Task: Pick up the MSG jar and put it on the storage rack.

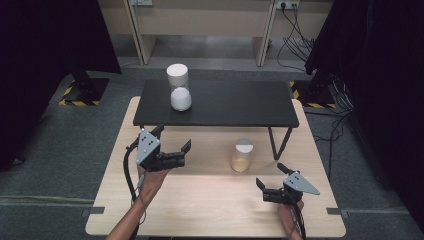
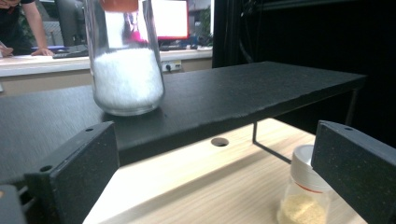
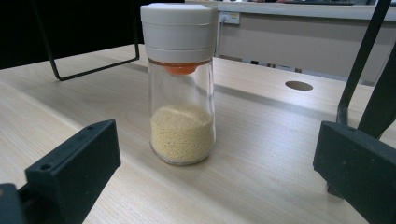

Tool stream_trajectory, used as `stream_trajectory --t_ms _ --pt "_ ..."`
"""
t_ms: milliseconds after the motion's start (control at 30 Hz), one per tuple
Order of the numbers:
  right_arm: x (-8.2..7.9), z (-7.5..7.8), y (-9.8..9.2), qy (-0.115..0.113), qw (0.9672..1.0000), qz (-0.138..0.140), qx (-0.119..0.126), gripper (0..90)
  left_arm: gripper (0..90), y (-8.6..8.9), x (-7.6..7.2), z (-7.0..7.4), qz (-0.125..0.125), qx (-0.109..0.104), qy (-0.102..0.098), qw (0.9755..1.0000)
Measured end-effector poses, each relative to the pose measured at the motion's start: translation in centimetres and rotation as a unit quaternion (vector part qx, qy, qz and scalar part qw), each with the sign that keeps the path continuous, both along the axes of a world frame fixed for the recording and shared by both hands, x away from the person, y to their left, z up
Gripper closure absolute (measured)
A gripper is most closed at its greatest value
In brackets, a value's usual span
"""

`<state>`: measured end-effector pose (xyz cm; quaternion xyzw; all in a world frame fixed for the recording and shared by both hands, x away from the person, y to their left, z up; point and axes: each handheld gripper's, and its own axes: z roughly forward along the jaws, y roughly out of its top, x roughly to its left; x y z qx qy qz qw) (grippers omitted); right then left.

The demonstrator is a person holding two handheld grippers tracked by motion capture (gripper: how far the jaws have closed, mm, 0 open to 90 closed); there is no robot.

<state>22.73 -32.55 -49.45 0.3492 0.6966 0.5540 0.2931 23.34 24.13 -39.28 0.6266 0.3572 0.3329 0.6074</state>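
Table (image 1: 210, 210) first: light wood, with a black riser shelf (image 1: 225, 102) across its 12 o'clock half. We read this as the approach step, nothing gripped yet.

Shaker with white grains (image 1: 179, 87) stands upright on the shelf at roughly 11 o'clock; in the left gripper view it sits just past the shelf's near edge (image 2: 125, 60). Shaker with yellow grains (image 1: 242, 155) stands upright on the wood just in front of the shelf, near its right leg (image 1: 280, 142), about 1 o'clock from table centre; white cap, orange insert, roughly a third full (image 3: 181, 84).

Left gripper (image 1: 172, 141) is held at 9 o'clock, jaws spread wide, holding nothing, aimed at the shelf and the white shaker. Right gripper (image 1: 270, 175) is low at 4 o'clock, jaws equally wide and empty, with the yellow shaker centred ahead of them but not between them yet.

Our judgement on the next move: the right gripper goes forward toward 11 o'clock until its jaws straddle the glass below the cap, then closes level. Glass is smooth and tapered, so grip mid-body.

Writing: no brand, label or text legible on either shaker or on the grippers.
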Motion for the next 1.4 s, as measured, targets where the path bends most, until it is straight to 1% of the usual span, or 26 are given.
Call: stream_trajectory --t_ms 33,67,100,133,167,233,267,400,467,500,600,633,667,800,833,933,967,1000,1267,1333,1400 --pt "0.0 0.0 0.0 0.0 1.0 0.0 -0.001 0.6 0.2 0.0 -0.1 -0.8 0.0 0.003 -0.002 1.0" --pt "0.0 0.0 0.0 0.0 1.0 0.0 0.0 0.6 0.1 0.0 -0.1 -1.2 0.0 0.004 -0.002 1.0" --pt "0.0 0.0 0.0 0.0 1.0 0.0 0.0 0.6 0.2 0.0 -0.1 -1.2 0.0 0.004 -0.002 1.0" --pt "0.0 0.0 0.0 0.0 1.0 0.0 0.0 0.6 0.2 0.1 -0.1 -1.6 -0.002 0.003 -0.003 1.0" --pt "0.0 0.0 0.0 0.0 1.0 0.0 0.0 0.6 0.1 0.2 -0.1 -2.4 -0.005 0.001 -0.003 1.0" --pt "0.0 0.0 0.0 -0.001 1.0 0.0 0.0 0.6 0.2 0.3 -0.2 -3.1 -0.007 0.0 -0.004 1.0" --pt "0.0 0.0 0.0 -0.001 1.0 0.0 0.0 0.6 0.1 0.3 -0.2 -3.1 -0.007 0.0 -0.004 1.0" --pt "-0.1 0.0 0.0 -0.002 1.0 0.001 -0.002 0.6 0.1 0.1 -0.3 -4.9 -0.006 -0.005 -0.003 1.0" --pt "-0.1 0.0 0.1 -0.002 1.0 0.0 -0.003 0.6 0.1 0.0 -0.4 -5.7 -0.005 -0.003 -0.006 1.0" --pt "-0.1 0.0 0.1 -0.002 1.0 0.0 -0.003 0.6 0.1 0.0 -0.4 -5.7 -0.005 -0.003 -0.006 1.0" --pt "-0.1 0.0 0.1 -0.004 1.0 0.0 -0.004 0.6 0.1 0.1 -0.5 -6.8 -0.007 0.008 -0.007 0.9999" --pt "-0.1 0.0 0.1 -0.004 1.0 0.001 -0.004 0.6 0.1 0.2 -0.6 -7.6 -0.008 0.008 -0.002 0.9999" --pt "-0.1 0.0 0.1 -0.004 1.0 0.001 -0.004 0.6 0.1 0.2 -0.6 -7.6 -0.008 0.008 -0.002 0.9999" --pt "-0.1 0.0 0.1 -0.003 1.0 0.0 -0.006 0.5 0.1 0.4 -0.8 -9.5 0.0 0.005 0.015 0.9999" --pt "-0.1 0.0 0.1 -0.003 1.0 0.0 -0.006 0.5 0.1 0.4 -0.8 -9.5 0.0 0.005 0.015 0.9999" --pt "-0.1 0.0 0.1 -0.003 1.0 0.0 -0.006 0.5 0.2 0.8 -1.2 -10.7 0.004 0.0 0.022 0.9997" --pt "-0.1 0.0 0.1 -0.003 1.0 0.0 -0.007 0.5 0.2 0.8 -1.2 -10.7 0.004 0.0 0.022 0.9997" --pt "-0.1 0.0 0.1 -0.004 1.0 0.0 -0.007 0.5 0.1 1.0 -1.3 -11.1 0.008 0.0 0.025 0.9997" --pt "-0.2 0.0 0.2 -0.005 1.0 -0.001 -0.008 0.5 0.1 1.4 -1.7 -12.1 0.018 -0.009 0.029 0.9994" --pt "-0.2 0.0 0.2 -0.005 1.0 -0.001 -0.008 0.5 0.2 1.5 -1.8 -12.3 0.016 -0.012 0.031 0.9993" --pt "-0.2 0.0 0.2 -0.005 0.9999 -0.001 -0.009 0.5 0.2 1.4 -1.9 -12.4 0.015 -0.011 0.033 0.9993"
